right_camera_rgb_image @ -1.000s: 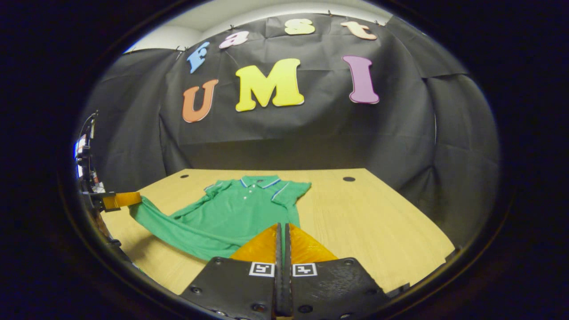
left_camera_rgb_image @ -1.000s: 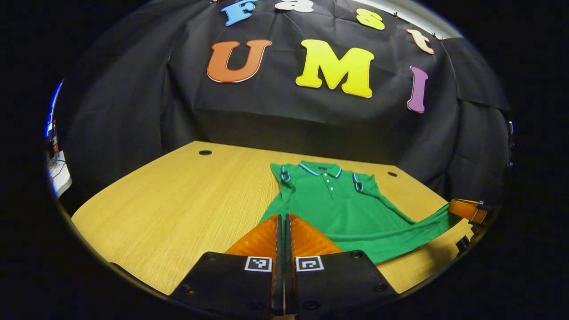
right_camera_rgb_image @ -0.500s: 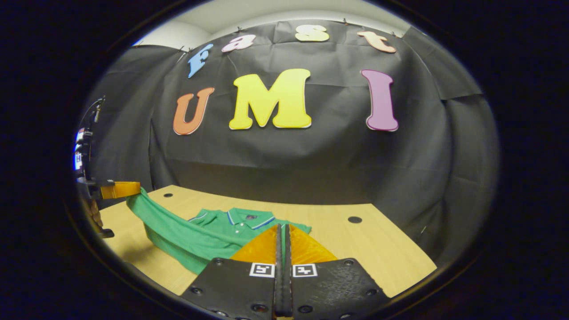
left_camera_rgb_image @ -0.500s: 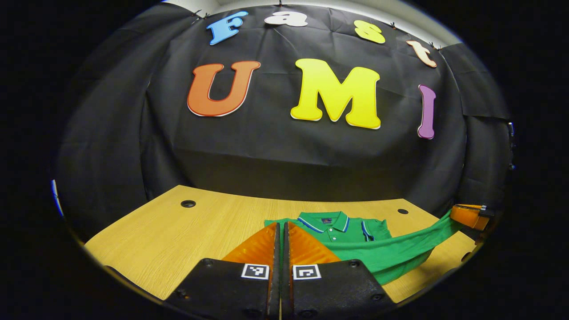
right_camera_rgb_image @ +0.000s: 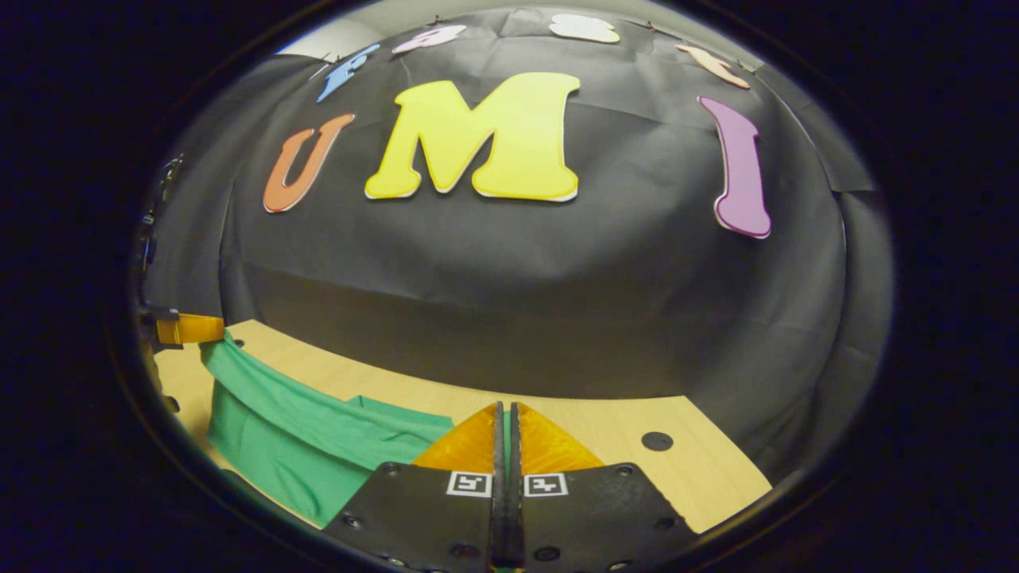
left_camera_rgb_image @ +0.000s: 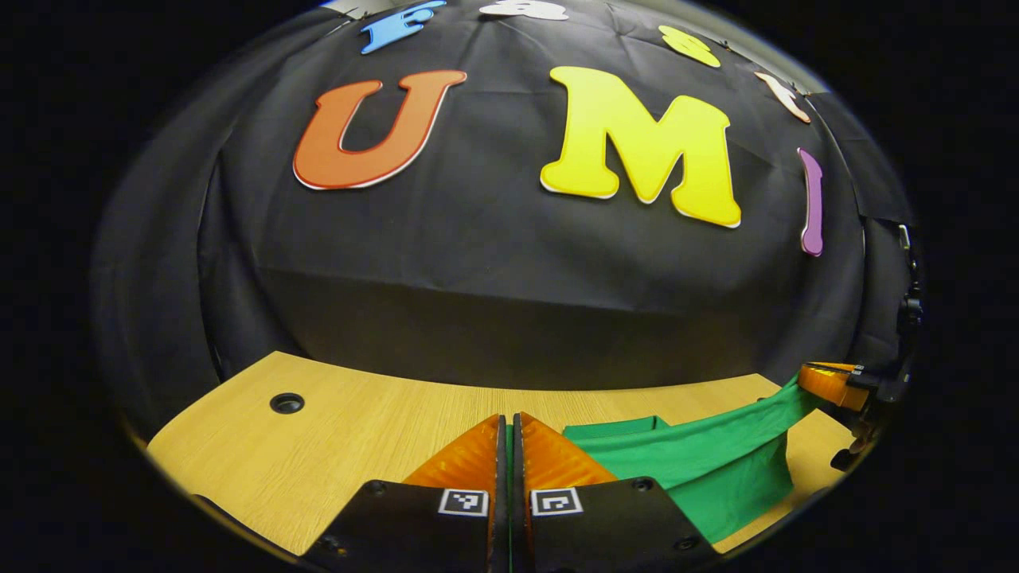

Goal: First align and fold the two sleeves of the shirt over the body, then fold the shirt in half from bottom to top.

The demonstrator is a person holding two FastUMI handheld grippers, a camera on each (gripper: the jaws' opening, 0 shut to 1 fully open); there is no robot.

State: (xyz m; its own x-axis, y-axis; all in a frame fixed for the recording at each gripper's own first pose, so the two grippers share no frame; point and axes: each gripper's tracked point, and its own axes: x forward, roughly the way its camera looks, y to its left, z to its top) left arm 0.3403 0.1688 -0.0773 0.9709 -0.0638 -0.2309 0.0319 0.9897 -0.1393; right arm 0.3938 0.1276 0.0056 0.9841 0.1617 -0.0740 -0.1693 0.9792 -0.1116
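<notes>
Black cloth wall behind, light wood table below with a round cable hole near each far corner. Green shirt lies on the table with its hem raised — a taut band of fabric spans between the two grippers.

Left gripper has its jaws pressed together with a thin strip of green showing in the slit; looks like it is pinching one bottom corner. Right gripper is the same: jaws together, green strip between them, the other corner held. In the left gripper view the right gripper sits at the right rim with the fabric band running up to it; in the right gripper view the left gripper sits at the left rim.

Progress, judged from the layout: the bottom-to-top fold is under way, hem raised and carried toward the far side. Sleeves are hidden under the lifted cloth, so cannot confirm they are folded in. Left to do: lay the hem on the collar end, release both corners.

Shirt look: plain bright green knit, smooth, a slight sag at mid-span, lower layer draping down to the table.
</notes>
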